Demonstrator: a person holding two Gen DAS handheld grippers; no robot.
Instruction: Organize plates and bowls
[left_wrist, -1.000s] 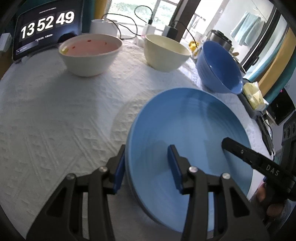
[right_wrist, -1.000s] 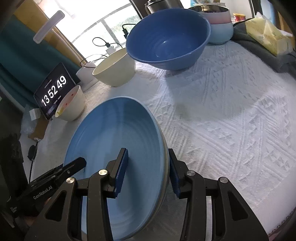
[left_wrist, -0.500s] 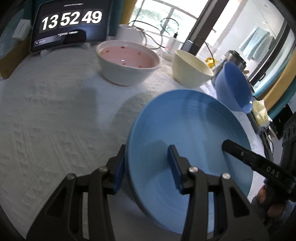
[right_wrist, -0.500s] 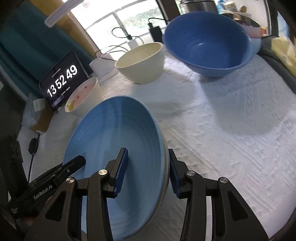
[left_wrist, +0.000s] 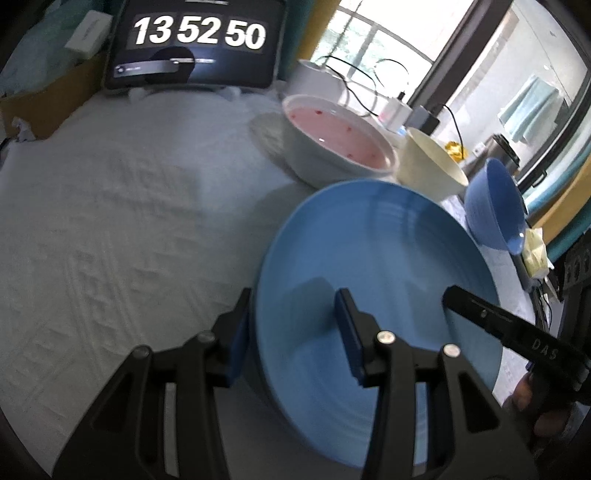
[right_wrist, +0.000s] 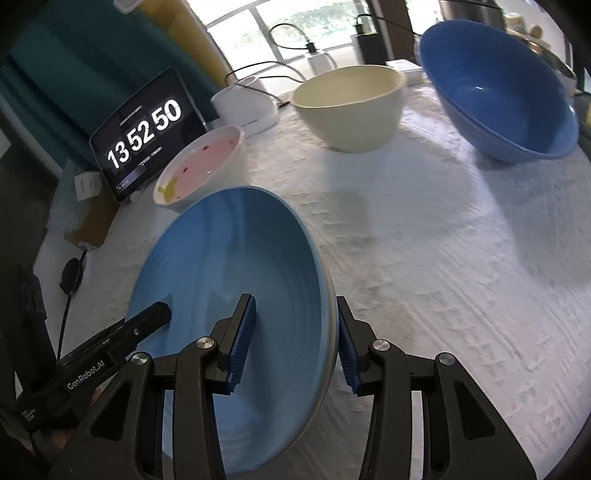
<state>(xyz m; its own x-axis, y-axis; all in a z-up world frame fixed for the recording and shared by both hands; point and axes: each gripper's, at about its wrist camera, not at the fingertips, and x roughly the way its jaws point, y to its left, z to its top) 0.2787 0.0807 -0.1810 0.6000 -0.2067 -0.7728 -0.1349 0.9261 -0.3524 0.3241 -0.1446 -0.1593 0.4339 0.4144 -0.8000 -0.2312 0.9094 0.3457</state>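
A large light-blue plate (left_wrist: 380, 258) (right_wrist: 229, 266) hangs tilted just above the white tablecloth, held from both sides. My left gripper (left_wrist: 293, 332) is shut on its left rim, and my right gripper (right_wrist: 295, 338) is shut on the opposite rim. Each wrist view shows the other gripper's finger lying across the plate. Beyond the plate stand a white bowl with a pink inside (left_wrist: 340, 147) (right_wrist: 199, 170), a cream bowl (left_wrist: 432, 166) (right_wrist: 351, 107) and a dark blue bowl (left_wrist: 495, 206) (right_wrist: 498, 99).
A tablet showing a clock (left_wrist: 195, 40) (right_wrist: 144, 136) leans at the table's far side. Beside it are a white charger base (right_wrist: 243, 107) and cables. A cardboard box (left_wrist: 48, 107) sits off the left edge, and a yellow tissue pack (left_wrist: 535, 251) lies past the blue bowl.
Both grippers have carried the plate sideways across the table towards the tablet side. The bowls have slid to the right in the left wrist view. Neither grip has changed.
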